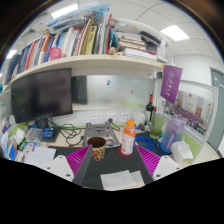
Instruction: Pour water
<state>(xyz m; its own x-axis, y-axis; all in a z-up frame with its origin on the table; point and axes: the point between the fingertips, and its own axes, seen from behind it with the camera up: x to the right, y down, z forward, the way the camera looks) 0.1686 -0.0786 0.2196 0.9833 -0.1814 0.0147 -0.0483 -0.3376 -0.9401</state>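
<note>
While nothing is gripped, the gripper (112, 160) is held open. A cup (98, 148) and bottle (127, 137) are seen just ahead of its fingers.

Both fingers (73, 158) are cut off at 6 o'clock, so their tips and the gap between them cannot be judged. The cup (98, 148) at 12 o'clock from them is too small to show its contents. The bottle (128, 137) label is unreadable. Shelf book (70, 40) titles blur together.

Bookshelf (85, 40) above dark monitor (42, 95)
</note>
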